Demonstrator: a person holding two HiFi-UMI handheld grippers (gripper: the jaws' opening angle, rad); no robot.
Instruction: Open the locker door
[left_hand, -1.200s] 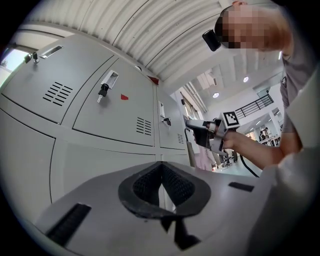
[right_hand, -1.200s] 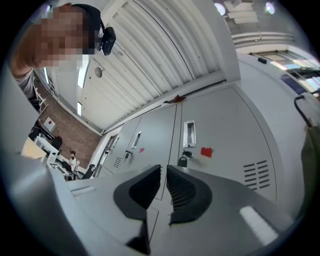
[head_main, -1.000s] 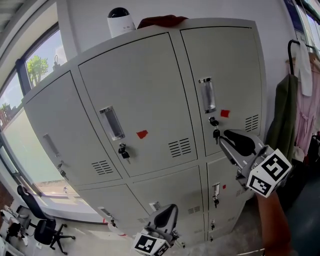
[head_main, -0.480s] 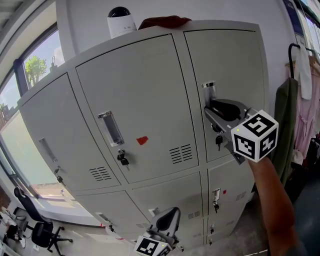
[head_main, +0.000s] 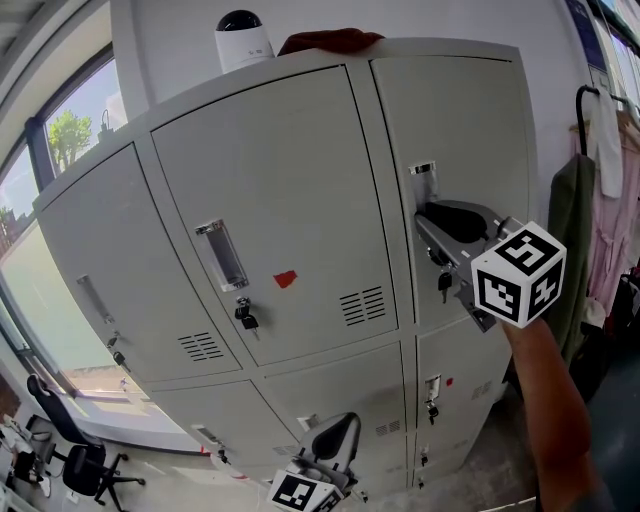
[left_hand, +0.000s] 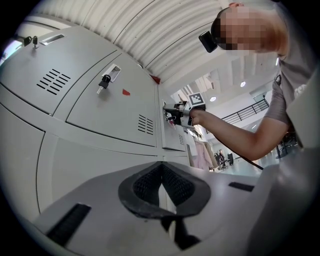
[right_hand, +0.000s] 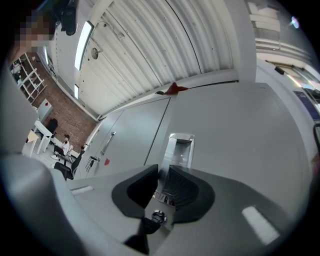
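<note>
A bank of grey lockers fills the head view. The upper right locker door (head_main: 465, 120) has a recessed metal handle (head_main: 423, 183) with a keyed lock (head_main: 443, 282) below it. My right gripper (head_main: 430, 214) is at the handle's lower end. In the right gripper view its jaws (right_hand: 163, 176) are closing, with the handle's (right_hand: 180, 148) thin metal edge pinched between the pads. The door looks flush with its frame. My left gripper (head_main: 335, 438) hangs low in front of the bottom lockers, shut on nothing (left_hand: 161, 176).
A white device with a black dome (head_main: 243, 40) and a red cloth (head_main: 325, 42) sit on top of the lockers. Clothes (head_main: 590, 230) hang on a rack to the right. A window (head_main: 40, 200) and office chairs (head_main: 80, 462) are at the left.
My right gripper rose from beside the lock up and leftward to the handle of the upper right door, and its jaws now sit on the handle's edge. The left gripper stayed low.
</note>
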